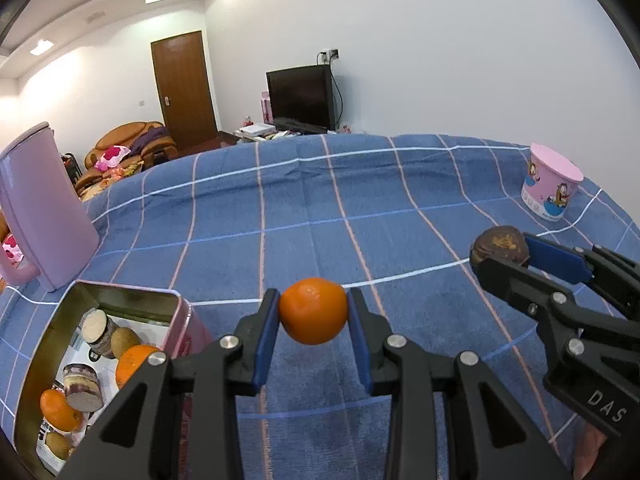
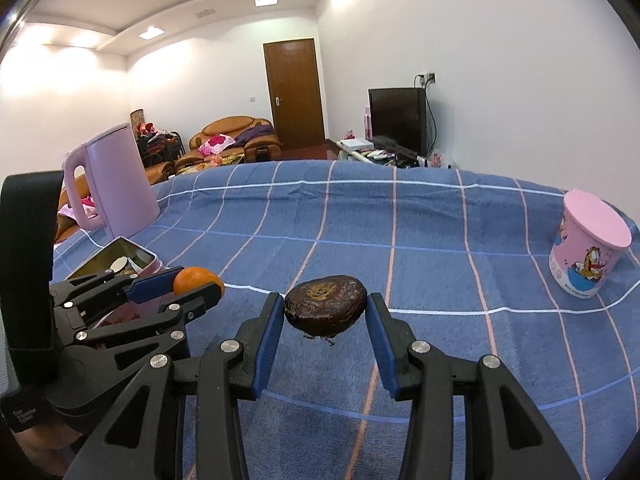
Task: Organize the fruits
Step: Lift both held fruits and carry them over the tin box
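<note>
My left gripper (image 1: 313, 309) is shut on an orange (image 1: 313, 310) and holds it above the blue checked cloth, just right of a pink tin box (image 1: 178, 312). The tin holds oranges, brown fruits and small jars. My right gripper (image 2: 325, 310) is shut on a dark brown wrinkled fruit (image 2: 325, 306) above the cloth. In the left wrist view the right gripper (image 1: 500, 254) shows at the right with the brown fruit (image 1: 499, 243). In the right wrist view the left gripper (image 2: 188, 282) shows at the left with the orange (image 2: 196, 278), near the tin (image 2: 150, 266).
A pink kettle (image 1: 40, 208) stands at the far left behind the tin; it also shows in the right wrist view (image 2: 116, 184). A pink cartoon cup (image 1: 550, 186) stands at the far right, also in the right wrist view (image 2: 586, 252). The blue cloth (image 1: 320, 208) covers the table.
</note>
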`<state>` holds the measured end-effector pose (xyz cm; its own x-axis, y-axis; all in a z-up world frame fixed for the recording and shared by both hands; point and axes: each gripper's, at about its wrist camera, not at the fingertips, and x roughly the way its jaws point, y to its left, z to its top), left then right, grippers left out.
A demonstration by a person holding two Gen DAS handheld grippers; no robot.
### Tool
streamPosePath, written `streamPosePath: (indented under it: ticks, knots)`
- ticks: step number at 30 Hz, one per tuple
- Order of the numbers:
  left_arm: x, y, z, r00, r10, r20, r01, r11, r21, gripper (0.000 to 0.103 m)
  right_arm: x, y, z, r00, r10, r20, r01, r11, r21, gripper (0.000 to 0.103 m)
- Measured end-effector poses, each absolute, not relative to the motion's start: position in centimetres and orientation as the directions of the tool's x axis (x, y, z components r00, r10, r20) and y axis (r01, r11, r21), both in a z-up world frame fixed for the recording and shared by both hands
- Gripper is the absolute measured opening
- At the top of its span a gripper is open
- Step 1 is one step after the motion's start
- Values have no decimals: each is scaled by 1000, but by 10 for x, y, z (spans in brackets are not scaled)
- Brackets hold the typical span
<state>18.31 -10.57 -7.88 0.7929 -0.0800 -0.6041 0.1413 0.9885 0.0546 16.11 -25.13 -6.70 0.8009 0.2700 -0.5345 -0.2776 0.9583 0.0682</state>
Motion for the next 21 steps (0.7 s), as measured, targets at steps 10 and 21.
streamPosePath:
  ticks: [10,21]
  knots:
    - [173,-105,-73,831,-61,-552,120,990,70,35,152,-251,-62,827,268,-494,-281,958,49,45]
    - [165,-102,-67,860,-48,-508,98,992,73,35,142,-249,-59,851,260,-456,-280,960,26,45]
